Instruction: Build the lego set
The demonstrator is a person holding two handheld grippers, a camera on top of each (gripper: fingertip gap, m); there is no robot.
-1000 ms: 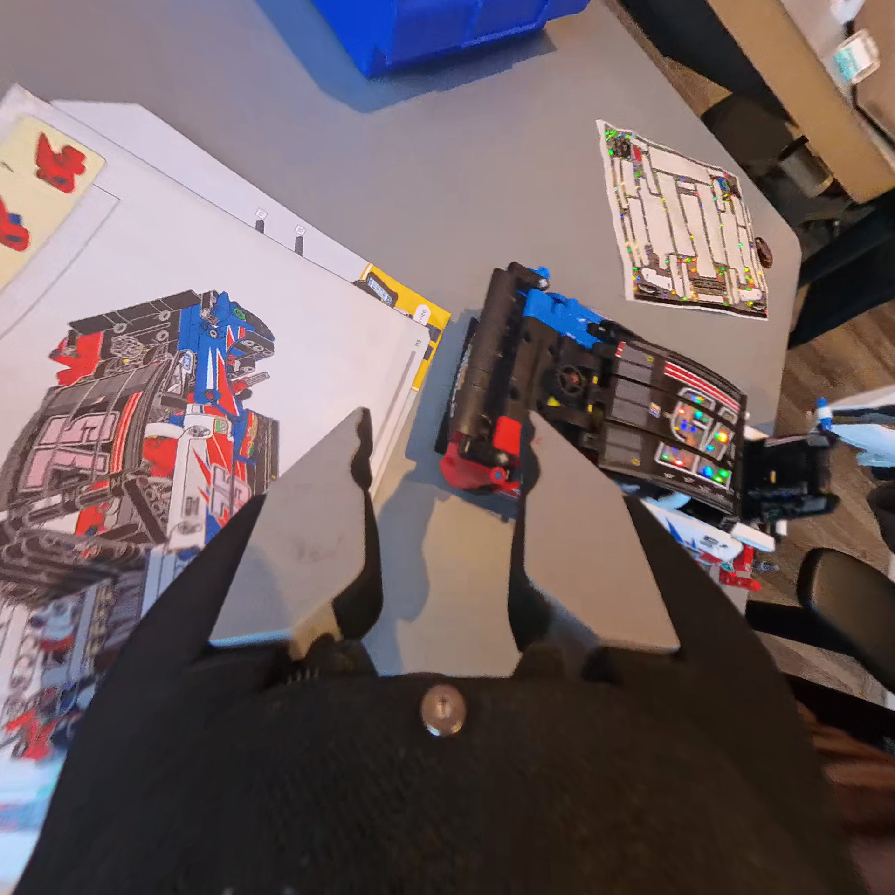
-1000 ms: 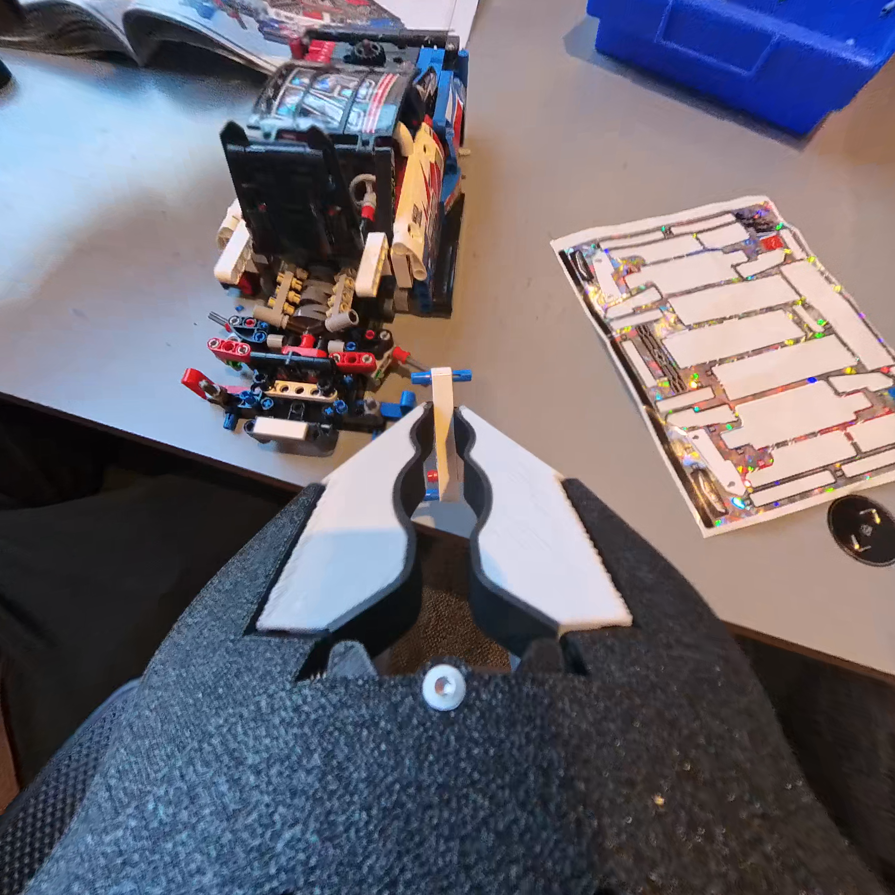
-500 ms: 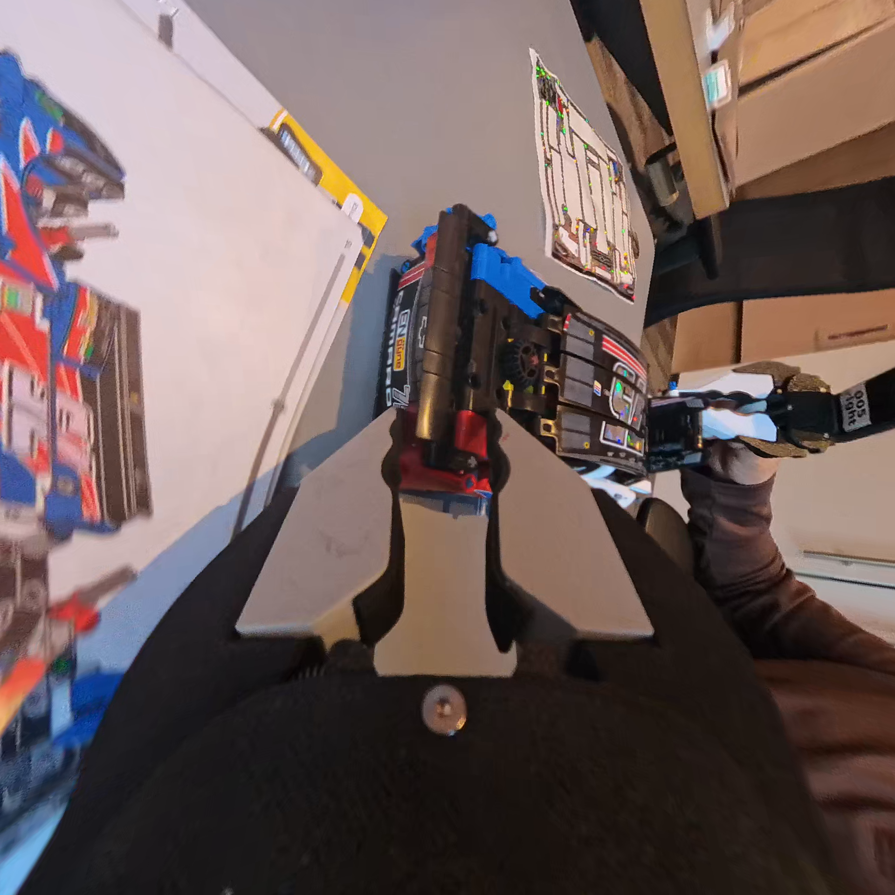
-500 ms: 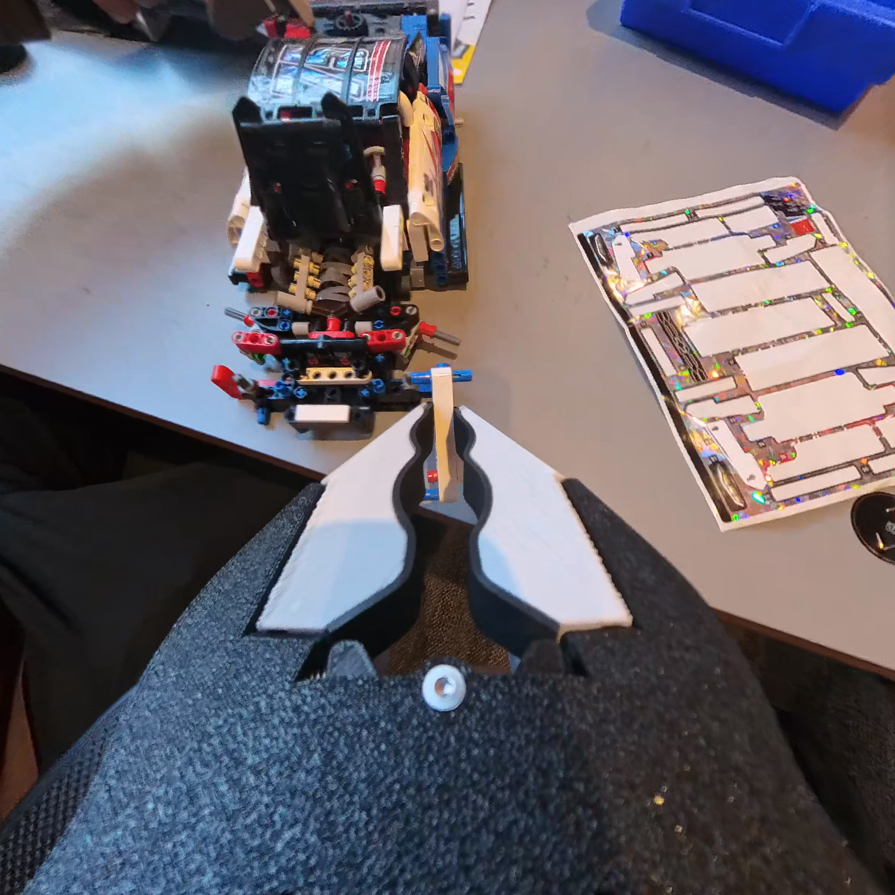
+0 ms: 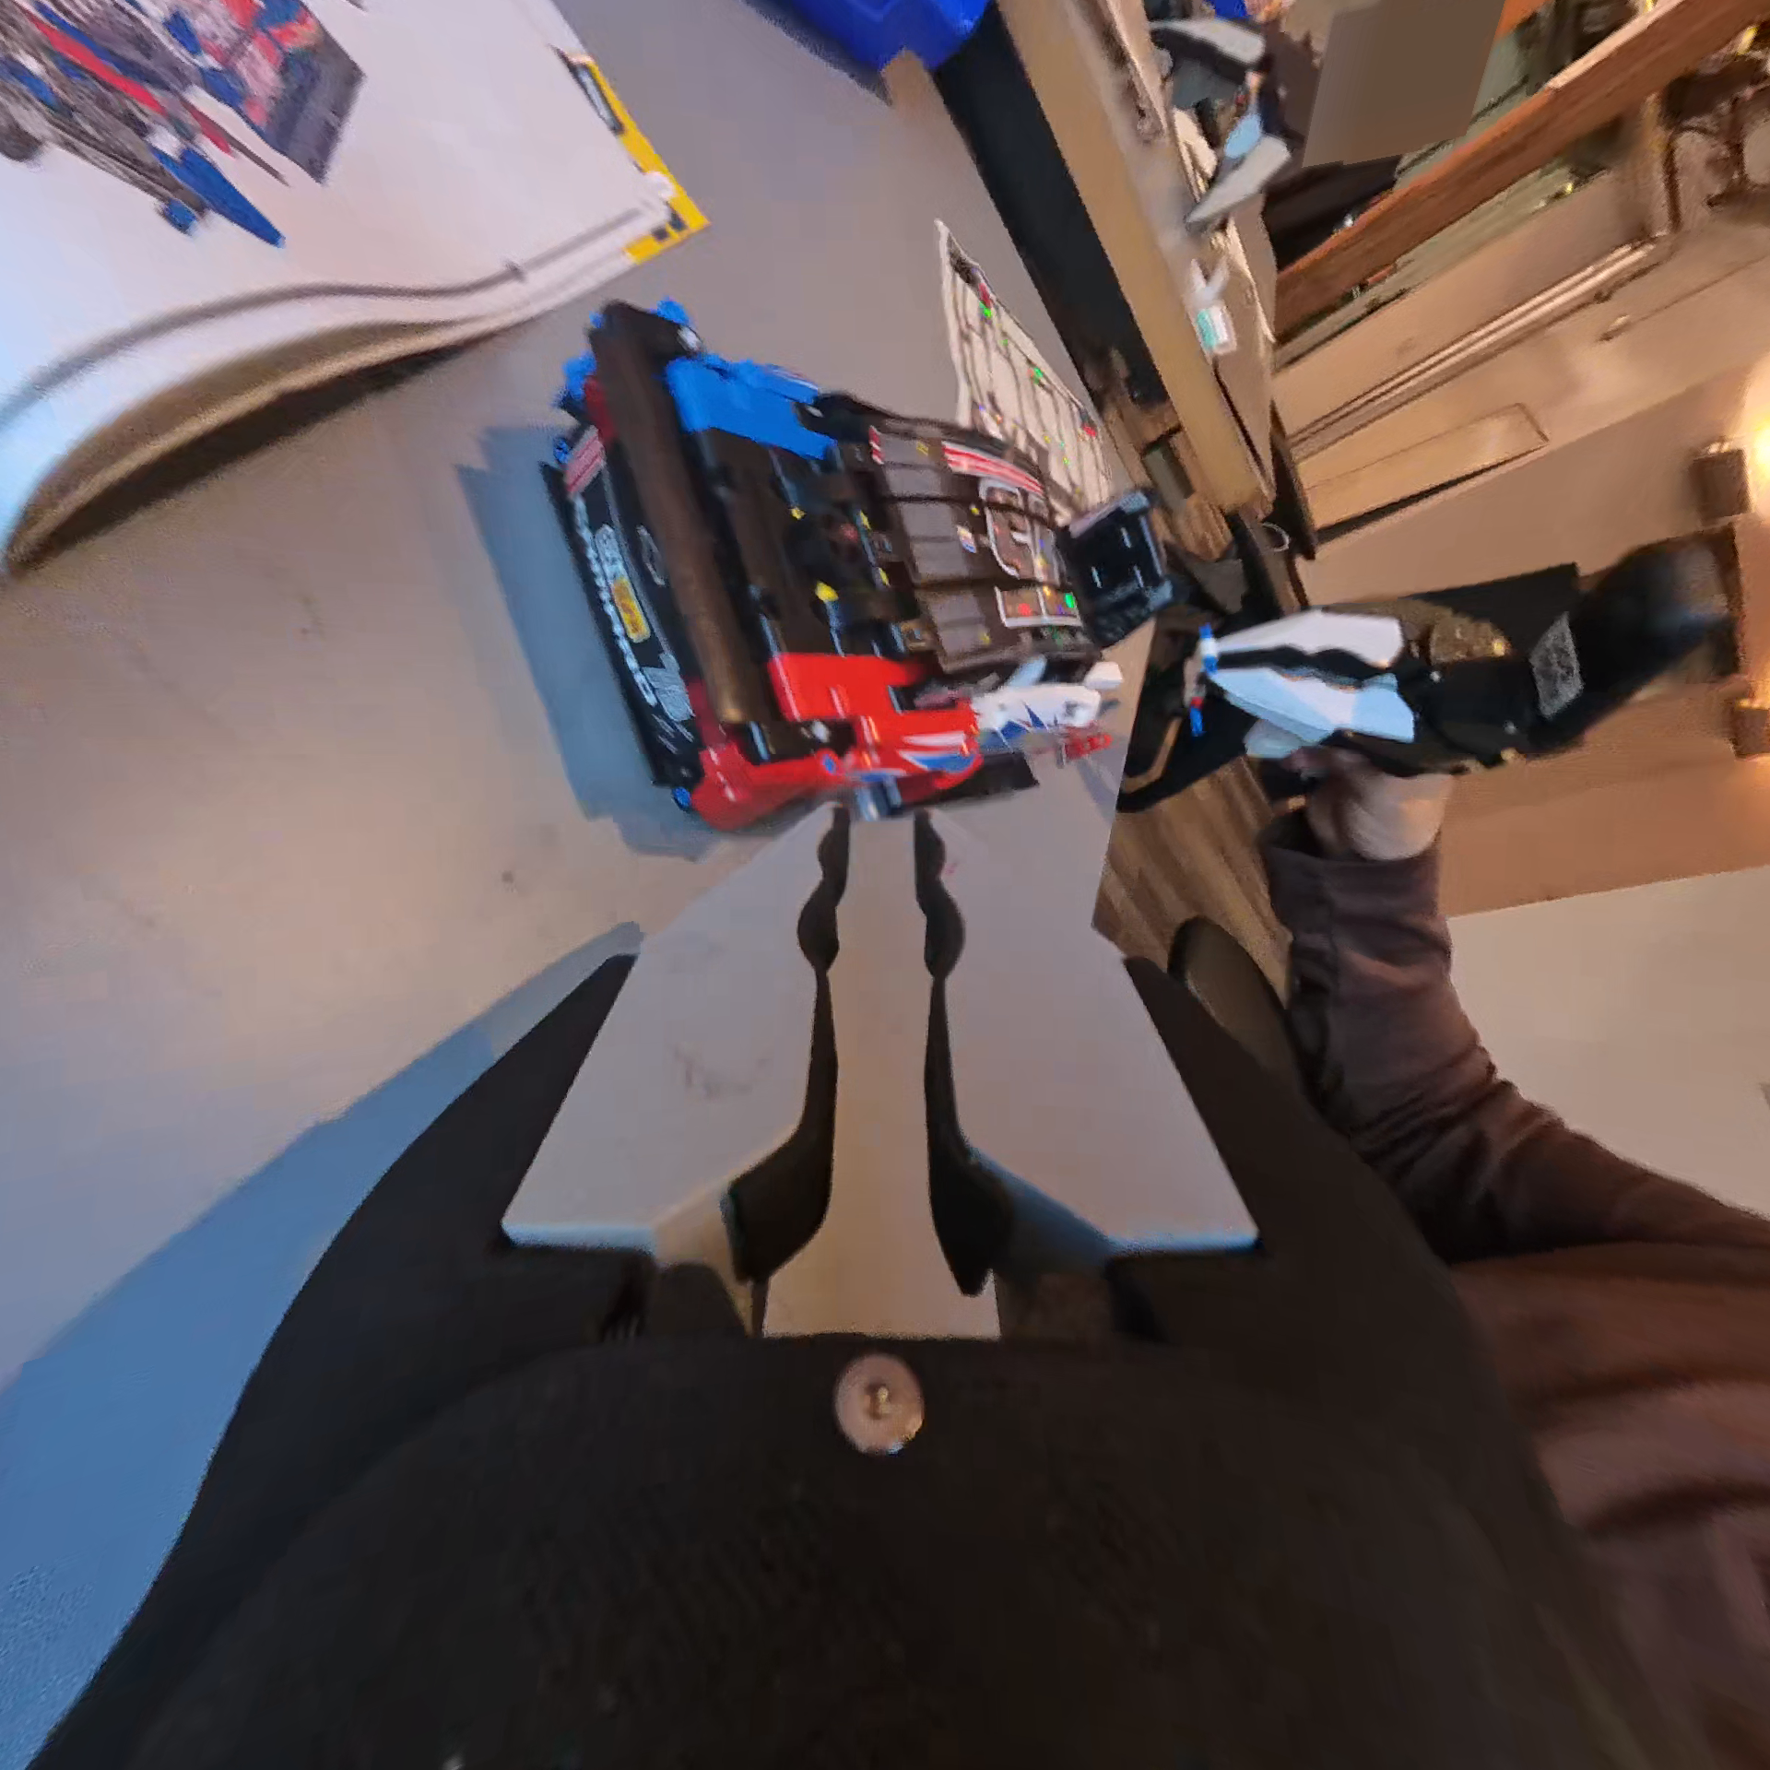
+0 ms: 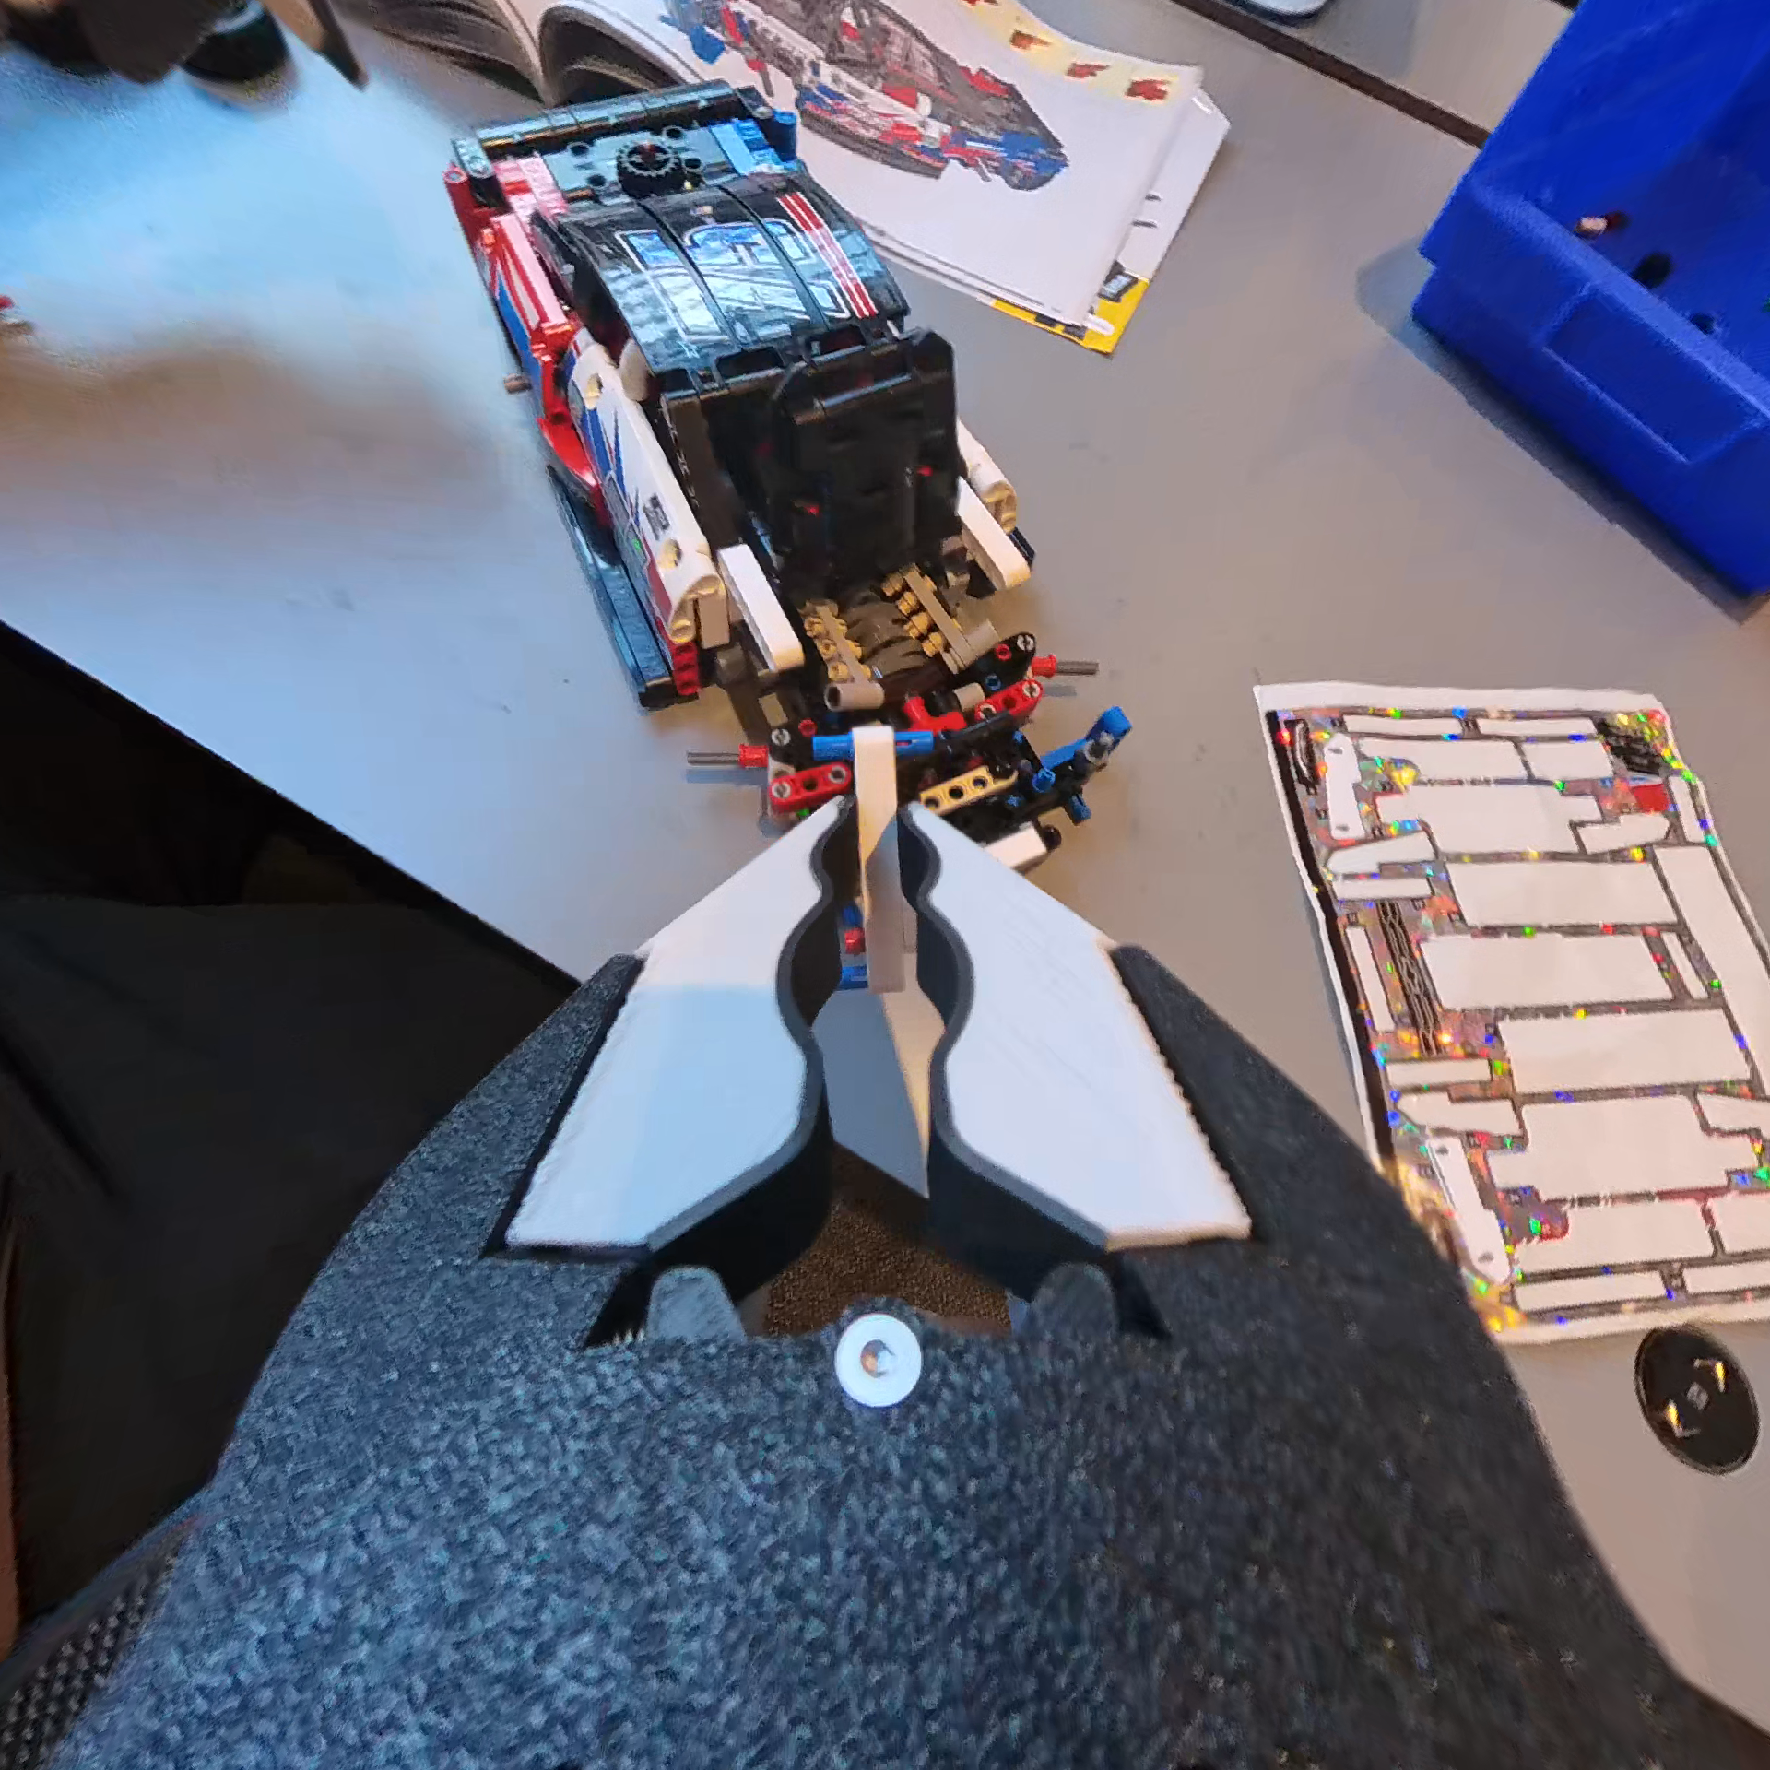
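The Lego car (image 6: 728,316) stands on the grey table (image 6: 287,536), its open front frame of red, blue and black beams (image 6: 939,757) towards me. My right gripper (image 6: 873,814) is shut on a long white piece (image 6: 873,766) with a blue pin across its far end, held just over that front frame. In the left wrist view the car (image 5: 814,594) lies beyond my left gripper (image 5: 876,819). Its jaws are nearly together, with nothing seen between them and the tips by the car's red side. The right gripper (image 5: 1216,670) also shows there at the car's front.
A holographic sticker sheet (image 6: 1532,1006) lies right of the car. A blue bin (image 6: 1628,287) is at the back right and an open instruction booklet (image 6: 958,124) is behind the car. A black disc (image 6: 1690,1398) sits in the table. The table edge runs close to the car's front. Across from one pair of fingers to the other is roughly 25 cm.
The car has turned on the table, its front swinging right in the right wrist view. My left gripper has come off the car's red rear corner and closed. The white piece is now over the front frame.
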